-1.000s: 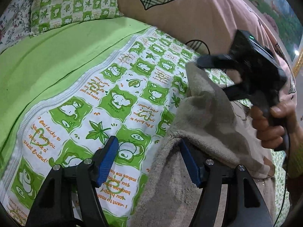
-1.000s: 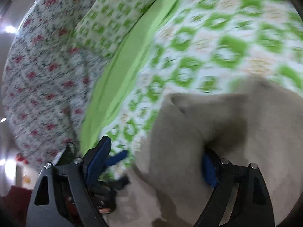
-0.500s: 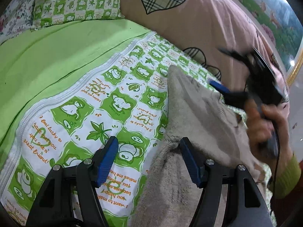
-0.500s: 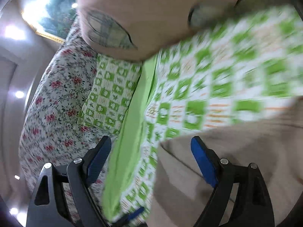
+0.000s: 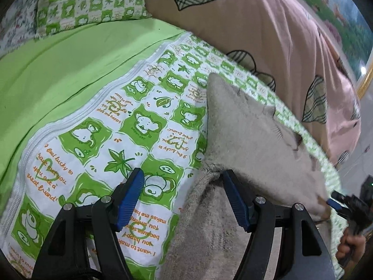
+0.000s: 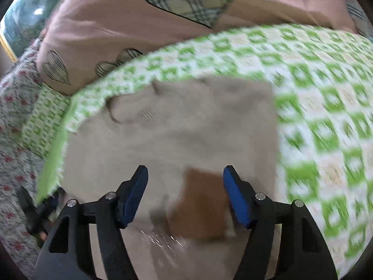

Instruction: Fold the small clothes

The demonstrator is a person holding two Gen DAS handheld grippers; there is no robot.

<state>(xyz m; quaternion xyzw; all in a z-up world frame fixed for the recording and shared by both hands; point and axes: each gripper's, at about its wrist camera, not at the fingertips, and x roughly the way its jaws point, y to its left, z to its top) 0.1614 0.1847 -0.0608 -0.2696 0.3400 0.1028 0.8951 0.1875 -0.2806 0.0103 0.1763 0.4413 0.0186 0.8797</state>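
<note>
right wrist: beige garment (image 6: 186, 128) lies spread ahead of the open right gripper (image 6: 185, 196).

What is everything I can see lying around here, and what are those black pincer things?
Garment: one, beige knit, spread on the quilt, brown patch near its edge.
Quilt: one, green and white cartoon check, covering the bed.
Sheet: one, plain green, beside the quilt.
Pillow: one, green check, at the bed's head.
Duvet: one, pink with plaid hearts, bunched behind the garment.
Left gripper: black with blue pads, jaws open at the garment's edge.
Right gripper: same build, jaws open over the garment.
Hand: one, holding the right gripper.
</note>
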